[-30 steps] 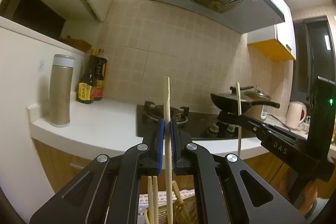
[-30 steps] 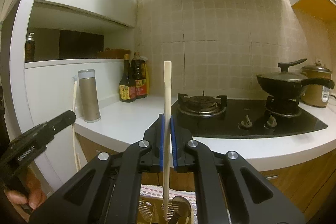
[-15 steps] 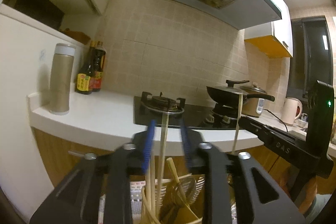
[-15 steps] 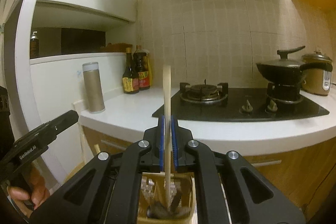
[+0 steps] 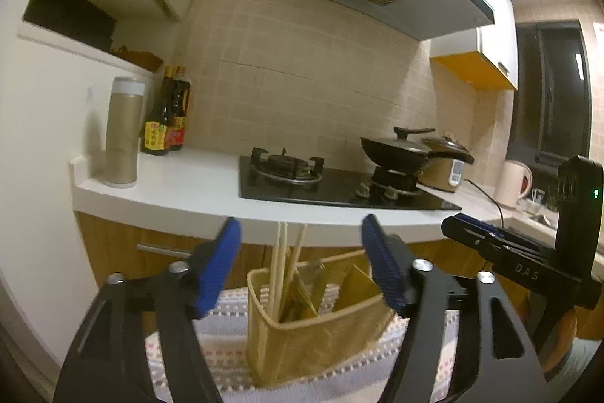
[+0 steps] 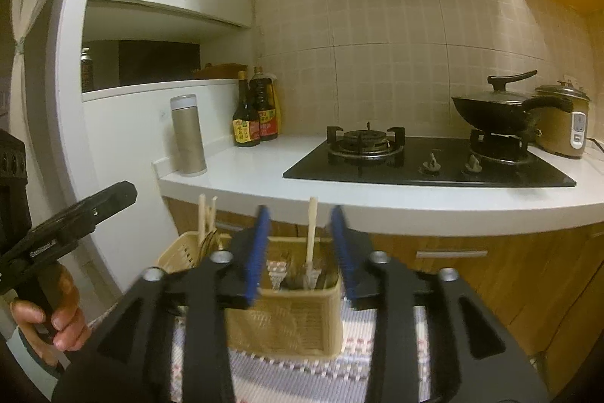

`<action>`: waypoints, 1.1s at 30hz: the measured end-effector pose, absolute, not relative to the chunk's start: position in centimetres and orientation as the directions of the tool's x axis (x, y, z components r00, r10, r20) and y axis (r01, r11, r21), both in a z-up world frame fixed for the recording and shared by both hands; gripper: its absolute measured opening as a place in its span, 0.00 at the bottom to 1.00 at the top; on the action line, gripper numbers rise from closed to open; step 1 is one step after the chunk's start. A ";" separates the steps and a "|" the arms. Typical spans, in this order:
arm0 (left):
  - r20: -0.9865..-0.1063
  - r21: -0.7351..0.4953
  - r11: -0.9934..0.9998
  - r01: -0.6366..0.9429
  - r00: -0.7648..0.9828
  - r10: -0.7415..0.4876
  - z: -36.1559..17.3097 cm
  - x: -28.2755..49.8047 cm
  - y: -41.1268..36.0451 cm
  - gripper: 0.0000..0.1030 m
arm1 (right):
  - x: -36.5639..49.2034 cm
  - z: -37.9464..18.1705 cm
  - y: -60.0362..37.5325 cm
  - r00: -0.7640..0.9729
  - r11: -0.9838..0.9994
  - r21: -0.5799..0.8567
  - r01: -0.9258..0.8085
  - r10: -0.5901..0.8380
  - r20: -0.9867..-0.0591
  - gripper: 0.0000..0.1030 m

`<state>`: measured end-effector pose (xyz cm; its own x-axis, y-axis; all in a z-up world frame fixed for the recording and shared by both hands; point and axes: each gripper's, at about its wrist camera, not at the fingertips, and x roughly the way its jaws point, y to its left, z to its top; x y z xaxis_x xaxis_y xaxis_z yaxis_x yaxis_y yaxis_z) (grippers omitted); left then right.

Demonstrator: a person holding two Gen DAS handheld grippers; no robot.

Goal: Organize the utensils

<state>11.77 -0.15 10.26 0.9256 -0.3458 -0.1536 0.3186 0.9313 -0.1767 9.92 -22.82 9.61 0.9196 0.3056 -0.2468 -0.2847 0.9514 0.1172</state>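
A beige woven utensil basket [image 5: 313, 331] stands on a patterned cloth below the counter edge. Several chopsticks [image 5: 279, 263] stand upright in its left compartment. My left gripper [image 5: 300, 225] hovers in front of them; its jaws are opening and touch nothing. In the right wrist view the same basket [image 6: 294, 320] holds a pale wooden stick [image 6: 311, 233] upright beside dark utensils. That stick shows between the blue pads of my right gripper [image 6: 300, 214], free of both, and the jaws are opening. More chopsticks [image 6: 205, 218] stand in the far left compartment.
A white counter [image 6: 245, 176] carries a black gas hob [image 6: 426, 169], a lidded wok [image 6: 494, 108], a rice cooker [image 6: 562, 123], sauce bottles [image 6: 253, 116] and a tall flask [image 6: 187, 135]. The patterned cloth [image 6: 302, 372] lies under the basket. A hand [image 6: 56, 308] holds the left gripper's handle.
Both grippers were shut on upright sticks; both have opened and let them drop into the basket. Both hands have drawn back from the counter, so more of the basket shows.
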 end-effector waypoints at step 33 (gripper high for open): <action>-0.196 0.016 0.988 -0.152 0.969 0.152 2.0 3.8 -2.9 0.92 | 3.1 0.7 -20.0 0.951 0.986 -0.012 -0.165 0.156 -0.265 0.91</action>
